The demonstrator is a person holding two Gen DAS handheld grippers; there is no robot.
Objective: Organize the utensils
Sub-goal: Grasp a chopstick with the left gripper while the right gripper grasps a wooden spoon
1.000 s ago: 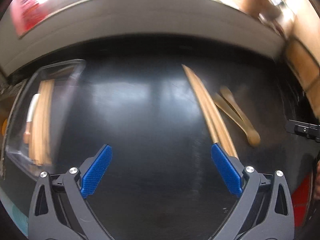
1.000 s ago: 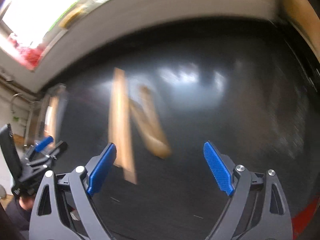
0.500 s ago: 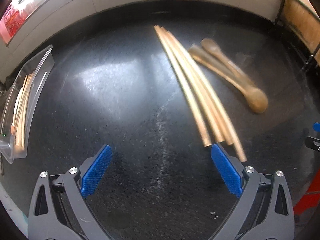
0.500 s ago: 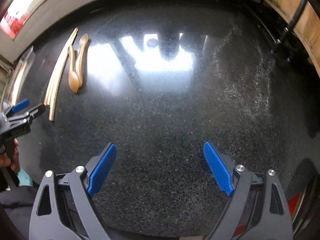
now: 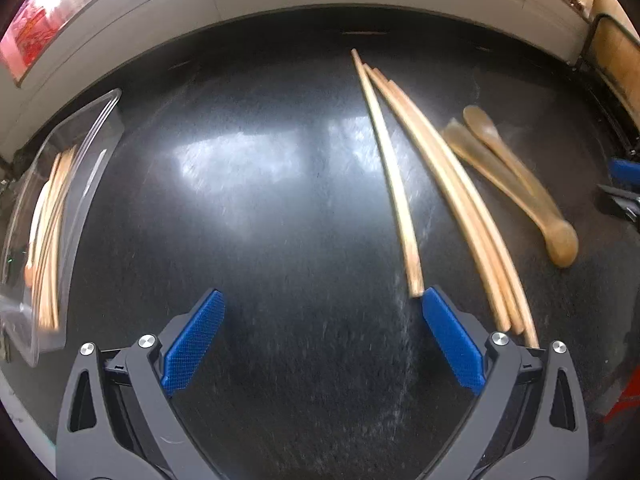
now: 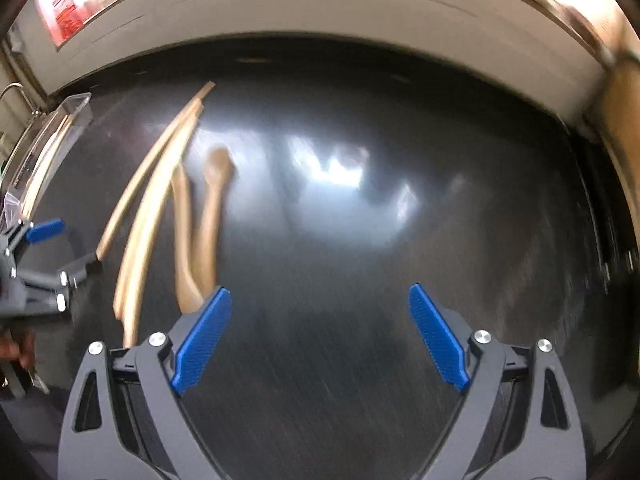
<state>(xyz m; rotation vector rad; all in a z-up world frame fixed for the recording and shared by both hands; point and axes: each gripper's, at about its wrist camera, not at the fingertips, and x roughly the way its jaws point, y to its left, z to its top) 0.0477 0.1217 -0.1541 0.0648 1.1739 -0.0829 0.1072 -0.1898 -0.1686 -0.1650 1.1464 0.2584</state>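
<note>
Hovering over the dark counter [image 5: 280,208], the left gripper [image 5: 322,338] stands wide open and empty. Loose chopsticks [image 5: 394,184] lie just beside its right finger; two wooden spoons [image 5: 516,184] rest beyond the chopsticks. A clear container [image 5: 86,148], far from the chopsticks, already holds sticks.

From the right wrist, the right gripper [image 6: 320,338] is likewise spread and empty, spoons [image 6: 208,224] near its left finger.

Judgement: chopsticks are light, stiff, thin, likely to roll; pinch mid-length.

The left gripper [image 5: 322,316] hangs with jaws wide over the dark counter [image 5: 260,208]. Chopsticks [image 5: 452,188] lie right of it, spoons [image 5: 516,184] beyond them, a clear box [image 5: 76,152] far left.
</note>
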